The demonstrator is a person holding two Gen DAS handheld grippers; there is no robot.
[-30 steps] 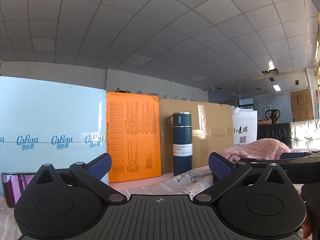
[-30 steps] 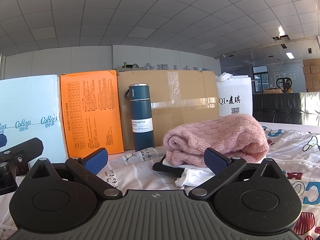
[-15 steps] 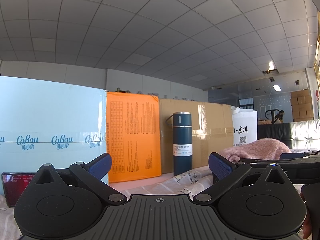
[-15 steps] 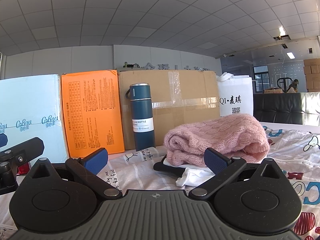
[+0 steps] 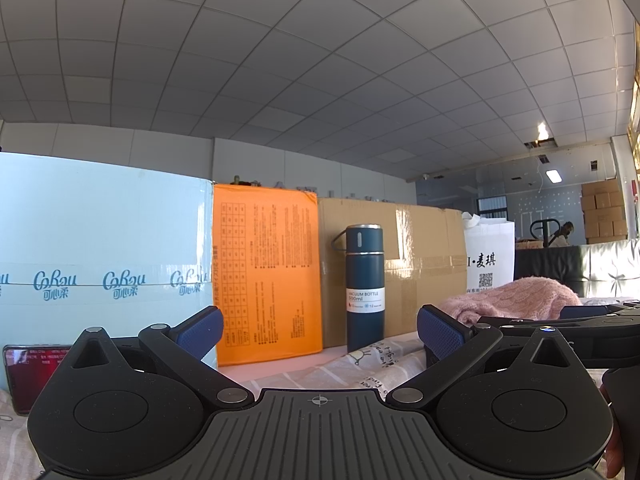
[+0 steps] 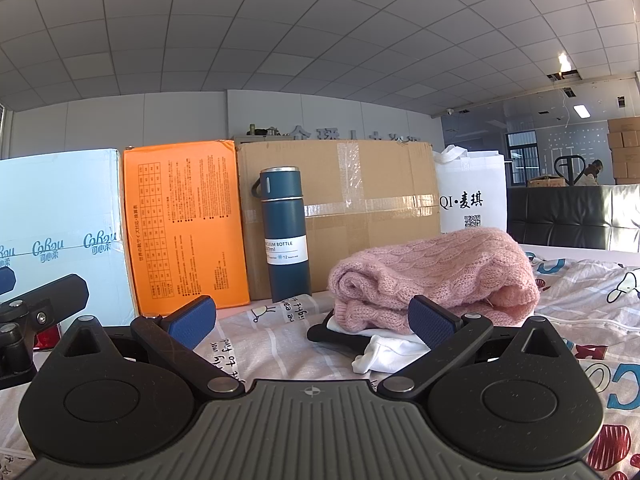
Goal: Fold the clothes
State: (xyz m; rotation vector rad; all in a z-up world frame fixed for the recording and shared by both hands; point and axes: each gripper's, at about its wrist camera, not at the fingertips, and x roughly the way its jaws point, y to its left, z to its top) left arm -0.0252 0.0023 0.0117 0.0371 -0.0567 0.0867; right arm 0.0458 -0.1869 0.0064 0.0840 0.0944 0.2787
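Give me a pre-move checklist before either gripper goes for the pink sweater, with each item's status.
1. Left gripper open and empty: ok, blue pads spread wide, nothing between them.
2. Right gripper open and empty: ok.
3. Pink cable-knit sweater located: ok, bundled on the cartoon-print sheet, ahead and right of the right gripper.
4. What lies under the sweater: not ok for a clean grab, a white garment and a flat black item stick out from beneath.
5. Tall dark blue vacuum bottle clear of the path: ok, upright against the brown cardboard box, left of the sweater, apart from it.
6. Sweater's sleeves and hem findable: cannot tell, it is bunched.
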